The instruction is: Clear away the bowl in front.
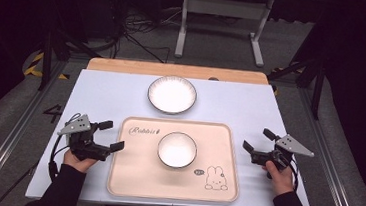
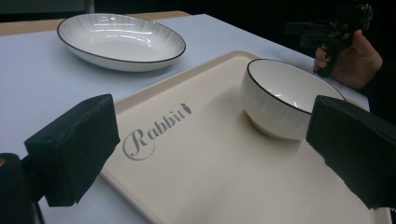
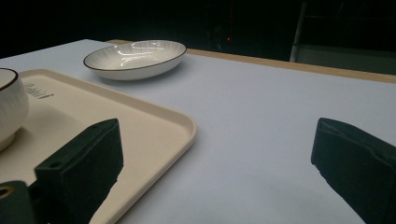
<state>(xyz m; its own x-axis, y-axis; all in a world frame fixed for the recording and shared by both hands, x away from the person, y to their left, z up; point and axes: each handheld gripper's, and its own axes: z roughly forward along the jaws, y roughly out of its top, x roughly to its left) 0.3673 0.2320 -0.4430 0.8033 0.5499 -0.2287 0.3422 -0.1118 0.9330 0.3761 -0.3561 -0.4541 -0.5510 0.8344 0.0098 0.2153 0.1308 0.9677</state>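
Centred on the cream plastic tray (image 1: 129,178) sits my small white ribbed bowl (image 1: 177,149); left gripper (image 1: 109,135) and right gripper (image 1: 256,141) flank it, jaws wide, ready to reach in.

1. Bowl (image 3: 10,109) cut by left edge of right gripper view; roughly half visible.
2. Tray (image 2: 210,163) runs off bottom edge in left gripper view; near corners unseen.
3. Small print beside rabbit drawing (image 1: 217,179) on tray, high view: too small to read.
4. Forearms cropped at bottom edge, high view.
5. Background beyond table: dark, detail unreadable.
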